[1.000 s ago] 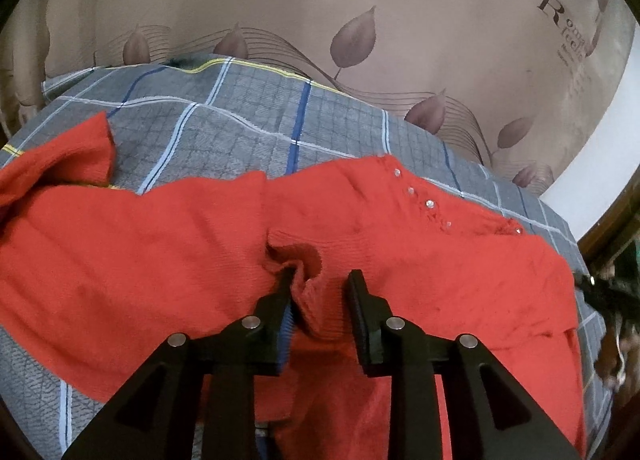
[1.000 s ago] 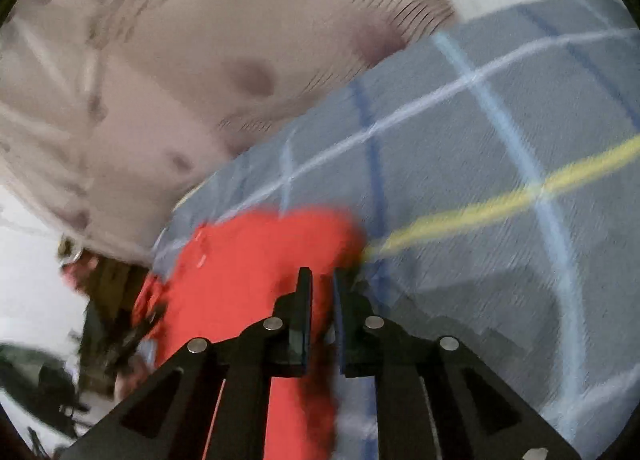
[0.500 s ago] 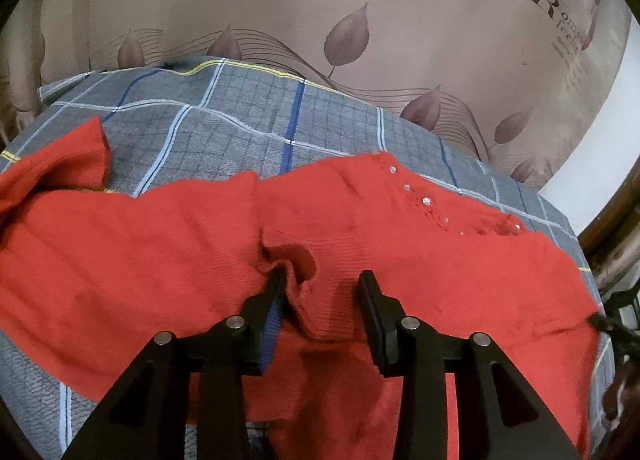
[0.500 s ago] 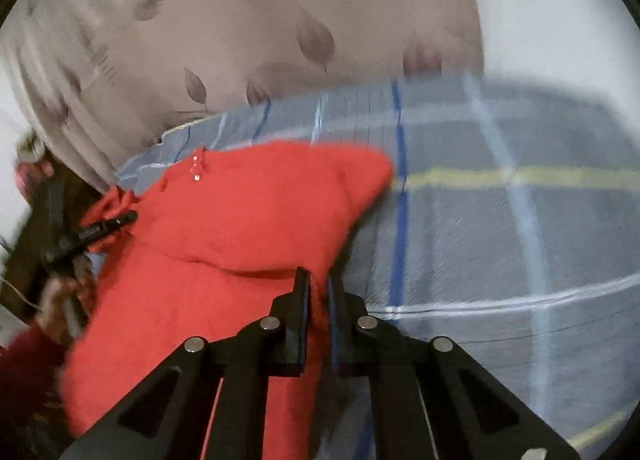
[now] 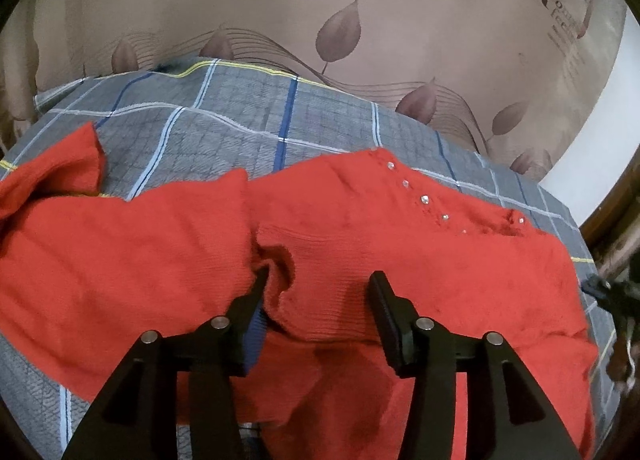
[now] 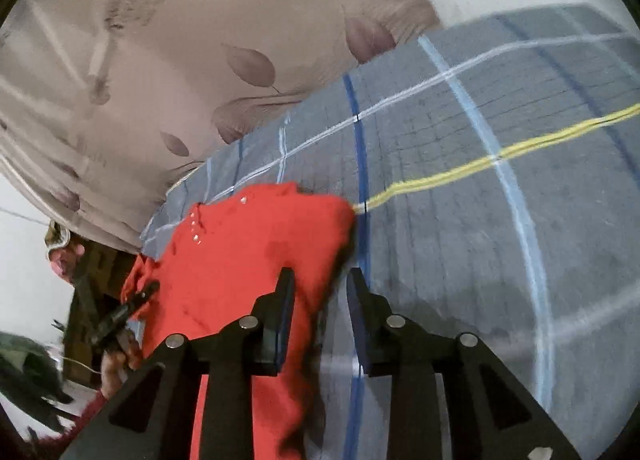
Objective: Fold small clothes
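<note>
A red knit top with a row of rhinestones lies spread on a grey plaid bedspread. My left gripper stands over its middle with the jaws opening. A ribbed fold of the knit lies loose between them, and the pads do not press it. One sleeve is bunched at the far left. In the right wrist view the top ends at a rounded corner. My right gripper is at that edge, jaws opening, with the red edge slack between them.
A beige leaf-patterned cloth rises behind the bed. Dark wooden furniture stands past the bed's right corner. A hand holding a black tool shows at the top's far end. Bare bedspread stretches to the right of my right gripper.
My left jaws have spread wider and let go of the ribbed fold, which stays in place. My right gripper, shut on the red edge before, swung across and now has parted jaws.
</note>
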Tool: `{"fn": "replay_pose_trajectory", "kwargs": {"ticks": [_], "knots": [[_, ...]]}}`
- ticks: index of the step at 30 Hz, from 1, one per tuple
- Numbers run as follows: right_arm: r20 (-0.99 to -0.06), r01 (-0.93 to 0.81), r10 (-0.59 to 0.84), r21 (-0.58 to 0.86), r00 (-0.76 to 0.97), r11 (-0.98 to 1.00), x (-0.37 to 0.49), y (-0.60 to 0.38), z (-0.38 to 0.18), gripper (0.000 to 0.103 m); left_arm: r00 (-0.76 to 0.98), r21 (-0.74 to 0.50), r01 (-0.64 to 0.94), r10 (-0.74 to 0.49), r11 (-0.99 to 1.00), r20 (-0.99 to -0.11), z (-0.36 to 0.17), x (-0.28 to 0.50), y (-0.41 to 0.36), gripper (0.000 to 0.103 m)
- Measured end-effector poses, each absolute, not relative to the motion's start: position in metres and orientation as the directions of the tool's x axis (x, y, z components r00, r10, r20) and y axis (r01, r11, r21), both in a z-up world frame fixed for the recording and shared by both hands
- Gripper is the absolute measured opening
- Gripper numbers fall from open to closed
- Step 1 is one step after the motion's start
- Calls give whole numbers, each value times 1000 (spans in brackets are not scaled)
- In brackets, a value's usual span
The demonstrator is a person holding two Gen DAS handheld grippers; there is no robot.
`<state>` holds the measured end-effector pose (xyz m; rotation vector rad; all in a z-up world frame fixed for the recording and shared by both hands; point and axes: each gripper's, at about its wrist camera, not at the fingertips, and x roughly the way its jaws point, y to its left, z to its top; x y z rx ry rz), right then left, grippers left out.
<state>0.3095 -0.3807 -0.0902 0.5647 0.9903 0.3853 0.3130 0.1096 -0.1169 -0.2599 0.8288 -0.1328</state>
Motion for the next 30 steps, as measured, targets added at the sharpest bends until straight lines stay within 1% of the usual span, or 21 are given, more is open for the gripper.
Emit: {"fn": "replay_pose_trajectory", "kwargs": {"ticks": [2, 3, 5, 6, 8, 9, 11, 12, 13, 14, 15, 16, 18, 20, 22, 24, 25, 27, 28, 30], "knots": [[-699, -50, 538, 588, 471, 807, 330, -371, -102, 26, 669, -277, 16, -217, 961, -711, -117, 314, 109, 51], [-690, -59, 557, 603, 461, 796, 335, -367, -106, 26, 668, -278, 17, -218, 961, -711, -117, 314, 109, 52], [-678, -92, 588, 618, 442, 781, 347, -352, -109, 12, 668, -281, 19, -221, 959, -710, -118, 314, 109, 52], [-697, -103, 559, 581, 450, 807, 351, -346, -108, 9, 667, -283, 20, -223, 959, -710, -118, 314, 109, 53], [-703, -116, 494, 513, 511, 850, 359, -345, -94, 7, 667, -283, 22, -225, 959, -710, -119, 314, 108, 53], [-685, -128, 461, 480, 564, 868, 360, -348, -80, 7, 667, -284, 23, -226, 958, -710, -119, 314, 109, 54], [-650, -143, 457, 476, 607, 868, 367, -355, -65, 6, 667, -286, 24, -229, 958, -709, -119, 314, 109, 54], [-669, -143, 434, 445, 603, 884, 372, -355, -65, 6, 667, -286, 24, -228, 958, -709, -119, 313, 109, 54], [-715, -133, 404, 405, 570, 904, 377, -353, -75, 6, 667, -286, 24, -228, 958, -709, -119, 313, 109, 54], [-741, -129, 405, 402, 535, 906, 380, -353, -85, 6, 668, -286, 24, -229, 958, -709, -119, 313, 109, 54], [-756, -123, 430, 429, 494, 895, 381, -355, -98, 7, 668, -289, 24, -230, 957, -708, -119, 313, 109, 54], [-736, -105, 465, 480, 492, 871, 379, -363, -104, 9, 668, -293, 24, -233, 956, -707, -119, 313, 109, 54], [-663, -41, 532, 605, 526, 795, 372, -385, -108, 15, 668, -301, 24, -239, 953, -705, -119, 313, 109, 54], [-598, 3, 557, 683, 576, 730, 362, -401, -107, 16, 668, -295, 23, -235, 955, -706, -119, 314, 108, 54], [-563, -13, 549, 690, 617, 723, 348, -406, -96, 16, 667, -289, 24, -230, 957, -708, -119, 314, 107, 54], [-525, -79, 567, 686, 635, 723, 328, -398, -78, 16, 667, -286, 23, -228, 958, -709, -119, 314, 107, 54], [-520, -104, 576, 679, 630, 727, 321, -391, -73, 16, 667, -285, 23, -227, 958, -710, -119, 314, 107, 54], [-586, -127, 558, 614, 588, 779, 304, -366, -72, 16, 667, -285, 23, -226, 958, -709, -119, 314, 107, 54], [-657, -123, 502, 534, 562, 837, 296, -351, -76, 16, 667, -285, 23, -227, 958, -709, -119, 314, 107, 54], [-712, -129, 437, 445, 550, 886, 285, -338, -82, 16, 668, -288, 23, -229, 957, -708, -119, 313, 107, 54]]}}
